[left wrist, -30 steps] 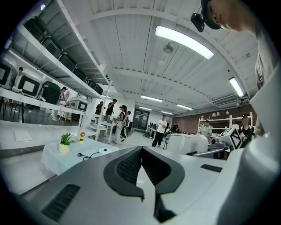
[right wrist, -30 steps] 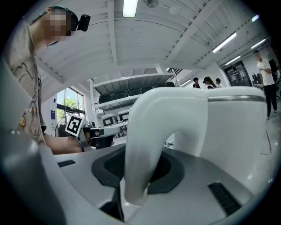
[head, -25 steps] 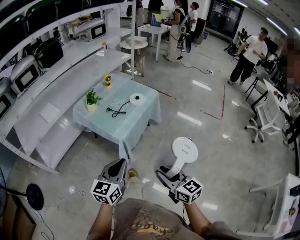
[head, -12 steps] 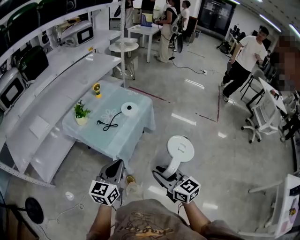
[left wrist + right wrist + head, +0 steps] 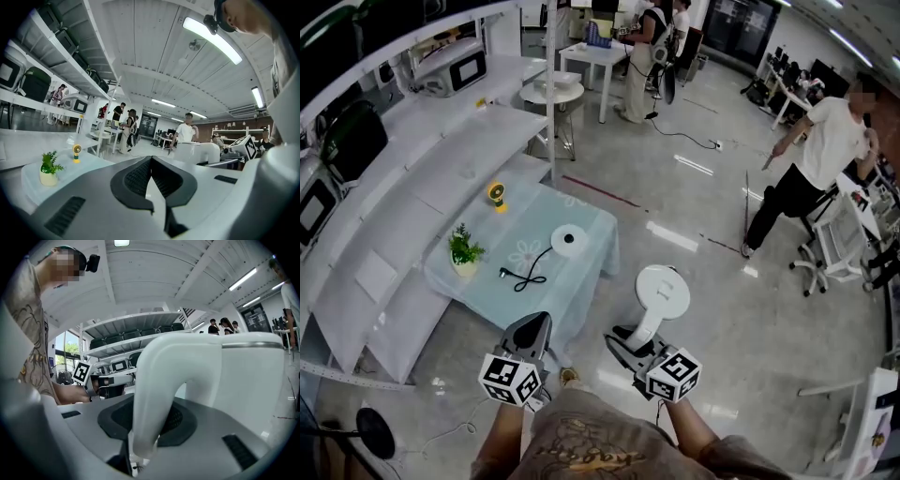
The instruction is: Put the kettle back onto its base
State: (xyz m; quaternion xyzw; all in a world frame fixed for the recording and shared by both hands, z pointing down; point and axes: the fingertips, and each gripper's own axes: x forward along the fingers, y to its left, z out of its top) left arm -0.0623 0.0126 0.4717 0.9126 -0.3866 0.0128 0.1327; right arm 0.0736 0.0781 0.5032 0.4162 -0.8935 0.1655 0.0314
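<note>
Kettle: the white kettle [image 5: 663, 295] hangs above the glossy floor, upright, just off the near right corner of the table and apart from it.
Right gripper: the right gripper [image 5: 625, 341] has its jaws clamped on the kettle's curved handle [image 5: 157, 380], which fills the gap between the dark pads; the kettle's body stands just beyond them.
Left gripper: the left gripper [image 5: 531, 326] has its jaws drawn together, the pads meeting at their tips with nothing between; it is left of the kettle, not touching it.
Base: the round white base [image 5: 569, 238] lies on the far right part of the table, well apart from the kettle; its black cord [image 5: 528, 275] loops toward the near left.
Table: the low table [image 5: 581, 281], under a pale blue cloth, stands farther off than the grippers and to their left.
Also on the table: a small potted plant [image 5: 465, 251] sits near the left edge, and a little yellow fan [image 5: 497, 194] at the far corner.
Surroundings: white shelves [image 5: 412, 187] run along the left; a person in a white shirt [image 5: 825, 141] stands far right.
</note>
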